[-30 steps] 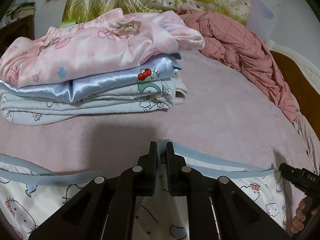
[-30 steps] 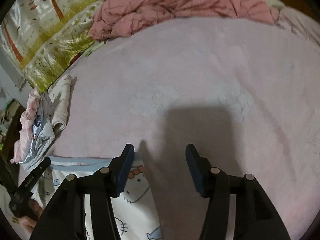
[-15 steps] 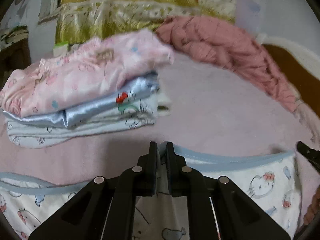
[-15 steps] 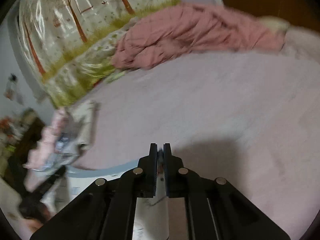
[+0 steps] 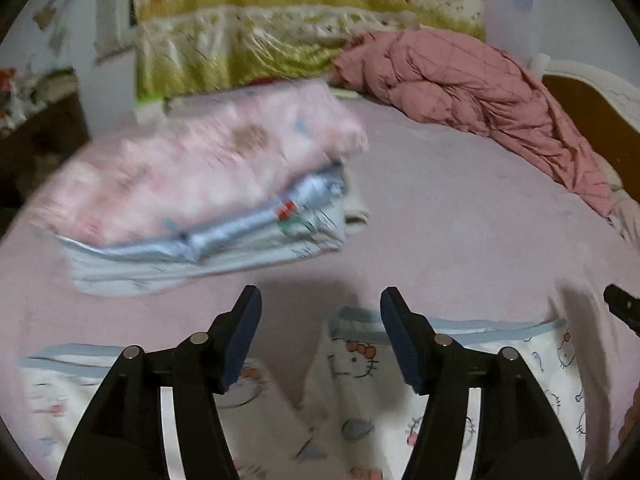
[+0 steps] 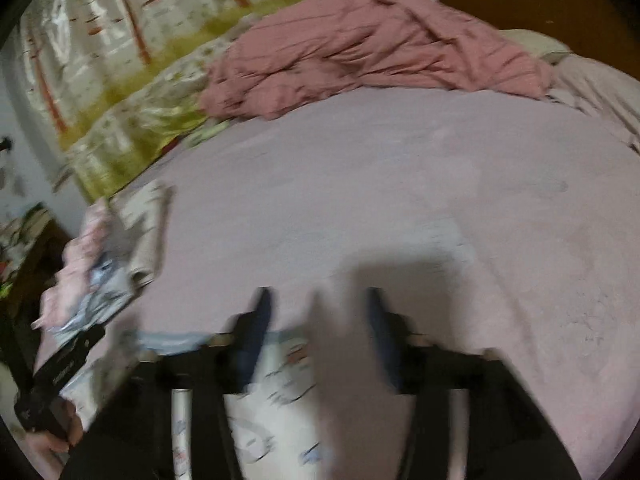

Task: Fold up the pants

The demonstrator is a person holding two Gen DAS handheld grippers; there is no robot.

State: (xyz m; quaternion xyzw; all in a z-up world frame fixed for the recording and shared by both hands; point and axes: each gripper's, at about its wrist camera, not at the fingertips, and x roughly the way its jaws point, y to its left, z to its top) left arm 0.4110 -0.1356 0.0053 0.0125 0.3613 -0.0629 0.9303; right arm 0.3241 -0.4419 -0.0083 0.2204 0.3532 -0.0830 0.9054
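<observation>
The white pants (image 5: 360, 364) with a cat print and a pale blue waistband lie on the pink bed (image 5: 460, 240), right under both grippers. My left gripper (image 5: 320, 308) is open and empty just above the waistband. My right gripper (image 6: 318, 308) is open and empty over the pants' right end (image 6: 276, 400); this view is blurred. The right gripper's tip shows at the right edge of the left wrist view (image 5: 622, 308), and the left gripper shows at the lower left of the right wrist view (image 6: 60, 368).
A stack of folded clothes (image 5: 208, 196), pink on top, sits on the bed behind the pants at the left. A crumpled dusty-pink quilt (image 5: 480, 92) lies at the back right by the wooden bed frame (image 5: 588, 108). A printed bag (image 5: 304, 20) stands at the back.
Both grippers were shut on the waistband half a second ago and have opened and let go. The pants now lie on the bed, and both views have pulled back a little.
</observation>
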